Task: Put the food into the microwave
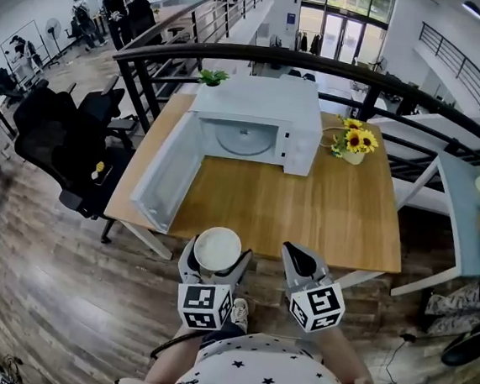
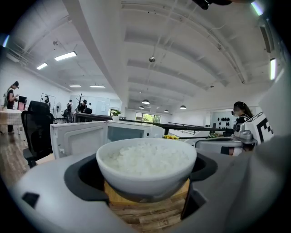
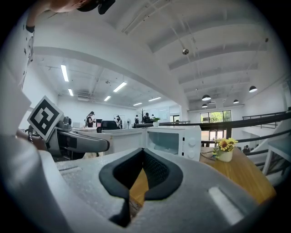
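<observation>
A white bowl [image 1: 218,246] filled with white rice [image 2: 145,157] is held off the near edge of the wooden table [image 1: 306,210]. My left gripper [image 1: 216,254] is shut on the bowl, a jaw on each side; in the left gripper view the bowl [image 2: 146,175] fills the space between them. The white microwave [image 1: 260,117] stands at the table's far side, its door [image 1: 168,171] swung wide open to the left and the glass turntable [image 1: 245,138] showing inside. To the right of the left one, my right gripper [image 1: 295,253] is shut with nothing in it [image 3: 142,157].
A small vase of sunflowers [image 1: 354,143] stands just right of the microwave. A black railing [image 1: 319,68] curves behind the table. A black office chair [image 1: 59,144] stands left of the table, and white tables [image 1: 466,209] stand to the right. People stand far off at the back left.
</observation>
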The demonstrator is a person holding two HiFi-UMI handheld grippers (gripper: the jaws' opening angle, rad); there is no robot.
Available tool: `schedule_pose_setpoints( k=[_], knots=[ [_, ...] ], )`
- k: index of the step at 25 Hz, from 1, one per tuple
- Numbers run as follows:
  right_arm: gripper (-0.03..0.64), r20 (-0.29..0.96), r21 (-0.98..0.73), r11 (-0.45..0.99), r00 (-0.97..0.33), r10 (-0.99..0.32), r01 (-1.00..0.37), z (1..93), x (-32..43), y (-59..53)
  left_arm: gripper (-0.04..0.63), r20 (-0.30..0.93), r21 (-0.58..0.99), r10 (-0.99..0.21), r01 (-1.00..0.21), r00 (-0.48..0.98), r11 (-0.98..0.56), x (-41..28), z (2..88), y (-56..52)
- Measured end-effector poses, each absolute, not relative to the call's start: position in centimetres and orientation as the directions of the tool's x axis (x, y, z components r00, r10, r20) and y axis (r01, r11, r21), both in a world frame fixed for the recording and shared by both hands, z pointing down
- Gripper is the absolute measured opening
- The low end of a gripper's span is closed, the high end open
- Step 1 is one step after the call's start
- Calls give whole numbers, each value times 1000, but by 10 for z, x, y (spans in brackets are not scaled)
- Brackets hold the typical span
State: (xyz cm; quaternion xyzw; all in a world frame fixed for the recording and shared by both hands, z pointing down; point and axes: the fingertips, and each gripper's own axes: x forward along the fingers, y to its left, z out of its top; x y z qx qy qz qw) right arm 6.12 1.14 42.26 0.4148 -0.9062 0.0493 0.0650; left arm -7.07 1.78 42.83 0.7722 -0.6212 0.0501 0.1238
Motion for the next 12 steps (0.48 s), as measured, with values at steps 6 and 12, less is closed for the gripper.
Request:
schedule_pose_setpoints(
  k=[6,12],
  knots=[
    [5,154,-28,651,-647,-747,-758,420,42,-31,508,236,123,-945,-971,227,-203,-89,428,-24],
    [5,150,-28,643,-639,-754,-765,422,29,-67,508,236,121,-943,-970,235,-211,-102,431,-62]
  ],
)
